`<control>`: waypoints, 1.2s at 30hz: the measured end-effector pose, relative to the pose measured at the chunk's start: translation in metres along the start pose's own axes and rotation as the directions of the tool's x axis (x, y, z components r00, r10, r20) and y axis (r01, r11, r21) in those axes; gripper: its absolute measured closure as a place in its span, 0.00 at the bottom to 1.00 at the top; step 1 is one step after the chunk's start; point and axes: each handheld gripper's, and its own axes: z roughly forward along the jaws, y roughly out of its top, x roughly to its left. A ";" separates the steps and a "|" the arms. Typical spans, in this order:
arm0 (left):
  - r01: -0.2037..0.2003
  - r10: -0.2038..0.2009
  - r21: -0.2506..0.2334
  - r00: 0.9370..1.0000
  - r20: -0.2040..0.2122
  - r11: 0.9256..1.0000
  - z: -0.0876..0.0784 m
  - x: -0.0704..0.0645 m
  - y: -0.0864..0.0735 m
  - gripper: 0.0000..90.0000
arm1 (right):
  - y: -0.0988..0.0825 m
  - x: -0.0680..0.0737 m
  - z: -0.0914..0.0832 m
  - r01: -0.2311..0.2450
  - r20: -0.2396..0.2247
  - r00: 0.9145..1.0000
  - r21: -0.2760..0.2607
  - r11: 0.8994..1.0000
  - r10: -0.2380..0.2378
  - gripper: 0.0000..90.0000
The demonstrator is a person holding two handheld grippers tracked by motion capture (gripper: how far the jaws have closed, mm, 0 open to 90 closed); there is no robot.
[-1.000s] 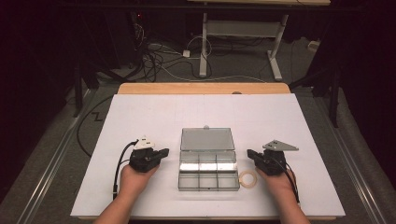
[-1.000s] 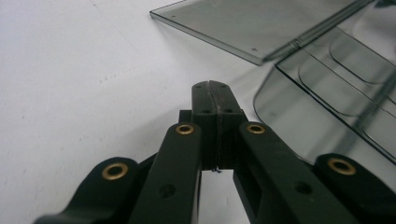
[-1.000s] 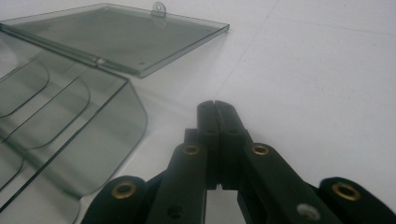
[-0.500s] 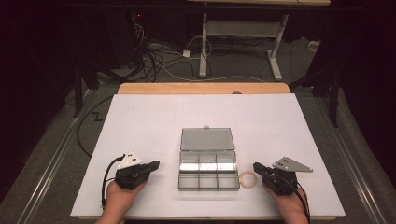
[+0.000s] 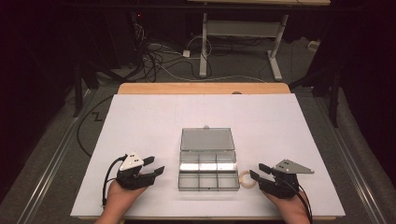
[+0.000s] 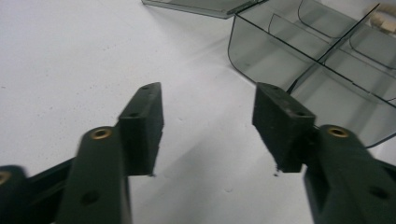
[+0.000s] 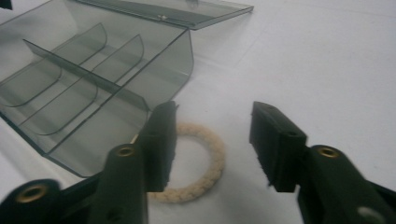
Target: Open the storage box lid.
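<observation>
I'm watching the rope ring (image 5: 246, 179), which lies flat on the white table (image 5: 154, 116) in the lower right of the high view, its edge touching or all but touching the right wall of the clear compartment box (image 5: 208, 176). My right tongs (image 5: 256, 171) are by far the nearer pair: their tips sit just beside the ring, on the side away from the box, while my left tongs (image 5: 155, 165) wait on the far side of the box at lower left, well apart from it.

In the right gripper view the ring (image 7: 205, 158) sits low and centre-left, directly ahead of the right tongs (image 7: 214, 148). One jaw already overlaps its near-left arc and the other stands off to the right over bare table. So the ring lies slightly toward the box side of my line, not squarely between the jaws. Both pairs are spread wide and hold nothing; in the left gripper view the left tongs (image 6: 209, 135) point at the near corner of the box (image 6: 327, 74) across empty table.

Being a circle, the ring has no long axis and points nowhere; what matters is that it lies flat, hole facing up. I judge the coming grasp needs one jaw down through the hole and the other outside the cord, on the open side, since the box wall crowds the other side. The box's own long axis runs left to right in the high view, with its lid (image 5: 207, 138) folded open toward the top of the frame.
</observation>
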 end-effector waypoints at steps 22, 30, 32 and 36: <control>0.024 -0.024 0.022 1.000 -0.006 0.999 0.008 0.003 0.000 0.00 | -0.004 0.004 0.008 0.045 0.011 0.999 0.114 0.992 -0.047 0.53; 0.025 -0.025 0.035 1.000 -0.001 0.999 0.011 0.003 -0.001 0.00 | -0.006 0.007 0.011 0.063 0.034 0.997 0.155 0.986 -0.069 0.62; 0.019 -0.019 0.038 1.000 0.001 0.999 0.011 0.003 -0.001 0.00 | -0.006 0.007 0.011 0.063 0.041 0.997 0.155 0.986 -0.070 0.64; 0.038 -0.038 0.025 0.999 0.016 0.999 0.010 0.004 -0.001 0.00 | -0.005 0.007 0.012 0.079 0.051 0.995 0.156 0.985 -0.088 0.70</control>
